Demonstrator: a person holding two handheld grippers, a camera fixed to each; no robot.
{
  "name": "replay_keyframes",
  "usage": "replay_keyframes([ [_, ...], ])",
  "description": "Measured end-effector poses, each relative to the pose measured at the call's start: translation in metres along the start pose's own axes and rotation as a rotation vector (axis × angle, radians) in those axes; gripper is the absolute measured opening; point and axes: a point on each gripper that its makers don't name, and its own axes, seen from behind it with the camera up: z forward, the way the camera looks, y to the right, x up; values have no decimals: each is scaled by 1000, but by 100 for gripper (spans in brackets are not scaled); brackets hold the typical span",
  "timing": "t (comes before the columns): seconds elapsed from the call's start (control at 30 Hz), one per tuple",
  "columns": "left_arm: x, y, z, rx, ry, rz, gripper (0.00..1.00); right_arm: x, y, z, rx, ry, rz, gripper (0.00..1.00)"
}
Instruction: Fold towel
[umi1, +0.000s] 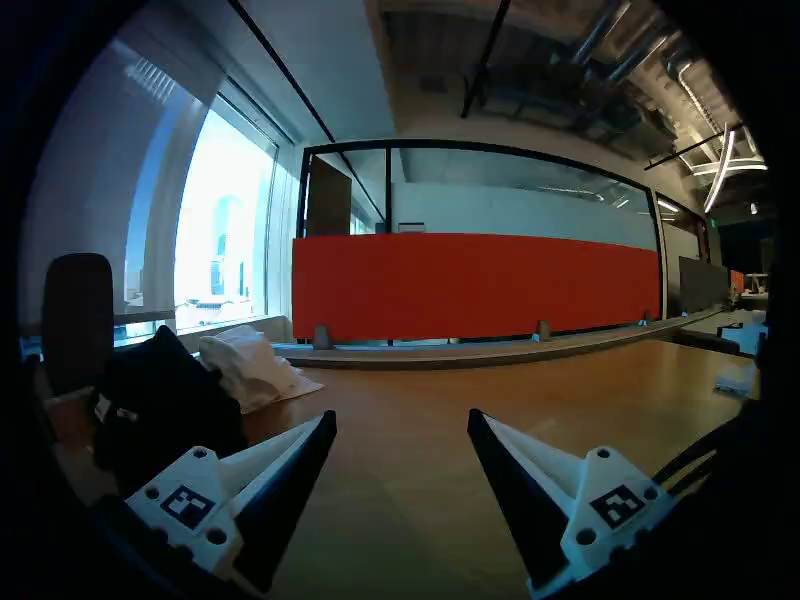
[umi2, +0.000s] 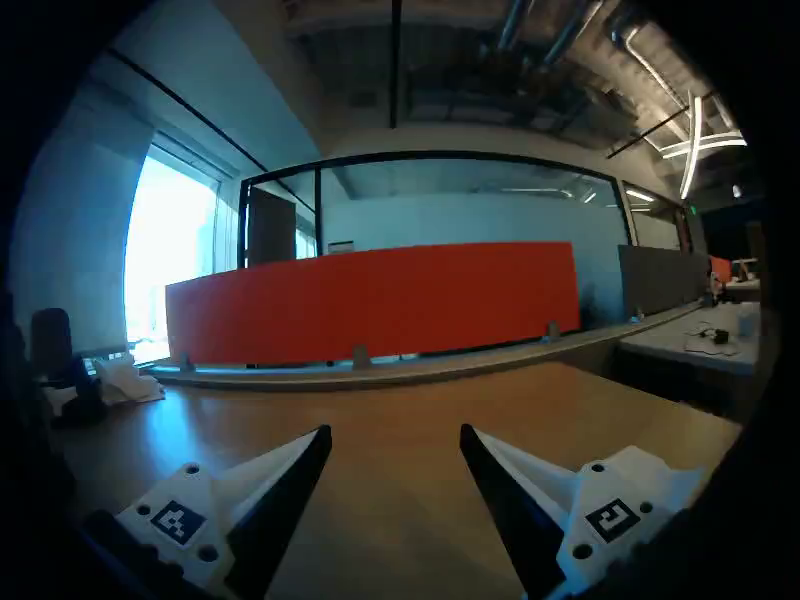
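Hovering over table (umi1: 450, 400), left gripper (umi1: 400, 414) and right gripper (umi2: 394, 429) both jaws apart, towel (umi1: 250, 365) crumpled beyond

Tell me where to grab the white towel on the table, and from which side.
Take the flat corner of the towel that lies spread on the table, coming in low from the open table side. The rest is bunched up, and a black bag crowds its other side.
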Motion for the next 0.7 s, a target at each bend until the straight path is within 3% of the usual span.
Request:
replay_keyframes([
  [0.7, 0, 0, 0, 0, 0, 0, 98, -4, -6, 1, 14, 4, -47, 99],
])
